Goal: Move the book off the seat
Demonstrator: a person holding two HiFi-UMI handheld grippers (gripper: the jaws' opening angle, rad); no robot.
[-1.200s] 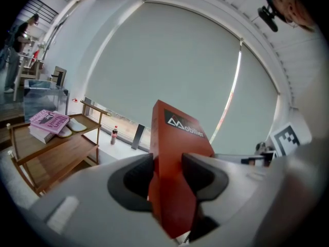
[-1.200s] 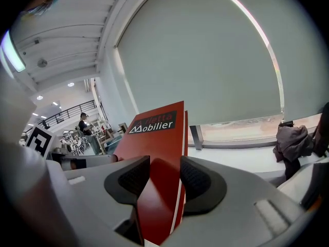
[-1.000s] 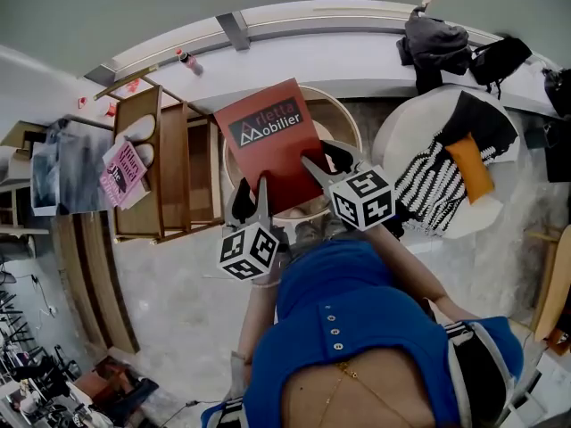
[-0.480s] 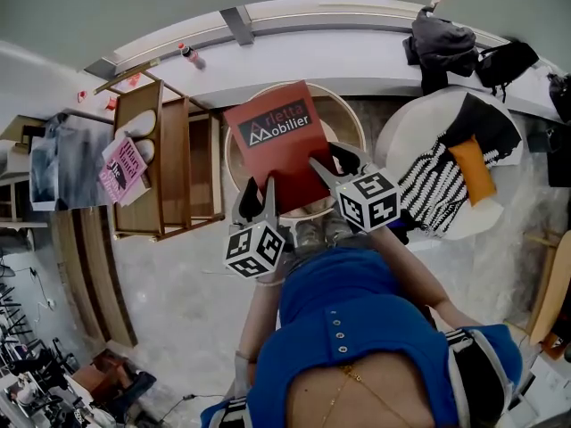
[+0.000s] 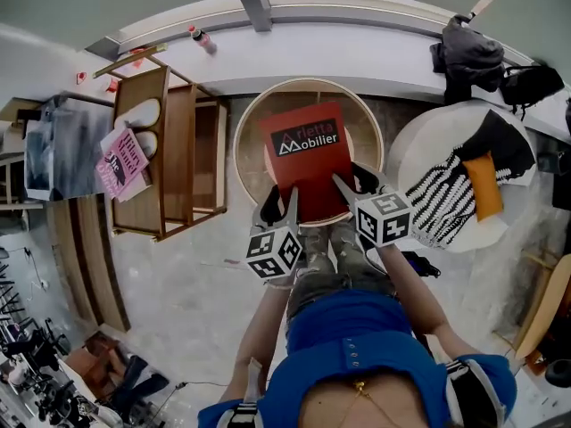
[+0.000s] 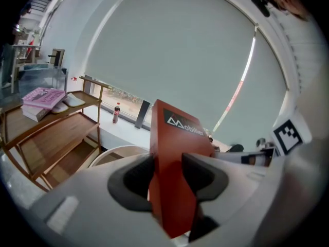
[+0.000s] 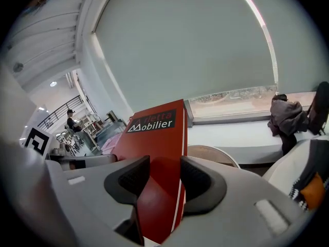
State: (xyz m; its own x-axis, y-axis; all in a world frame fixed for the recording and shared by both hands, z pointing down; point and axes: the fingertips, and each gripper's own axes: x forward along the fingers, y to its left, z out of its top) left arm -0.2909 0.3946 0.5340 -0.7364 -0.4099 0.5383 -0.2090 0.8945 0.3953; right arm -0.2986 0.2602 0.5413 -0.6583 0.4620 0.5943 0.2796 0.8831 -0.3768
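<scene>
At nine o'clock in the head view, a wooden rack (image 5: 174, 163) bearing a pink book (image 5: 120, 160) and white slippers (image 5: 143, 119); at eleven o'clock, a small bottle (image 5: 203, 38) on the sill (image 5: 357, 56); just above centre, toward twelve o'clock, the round seat (image 5: 250, 123), with the red book (image 5: 308, 154) over it, cover up, far edge raised; contact with the seat not readable; at the book's seven o'clock corner, the left gripper (image 5: 281, 205), clamped on the near edge, pads (image 6: 134, 181) pressed against both faces; at its five o'clock corner, the right gripper (image 5: 355, 182), likewise closed tight on that same edge; at three o'clock, a white chair (image 5: 415, 145) carrying a striped cloth (image 5: 437, 199) and an orange cushion (image 5: 486, 181); at one o'clock, a dark bag (image 5: 468, 56) on the sill.
</scene>
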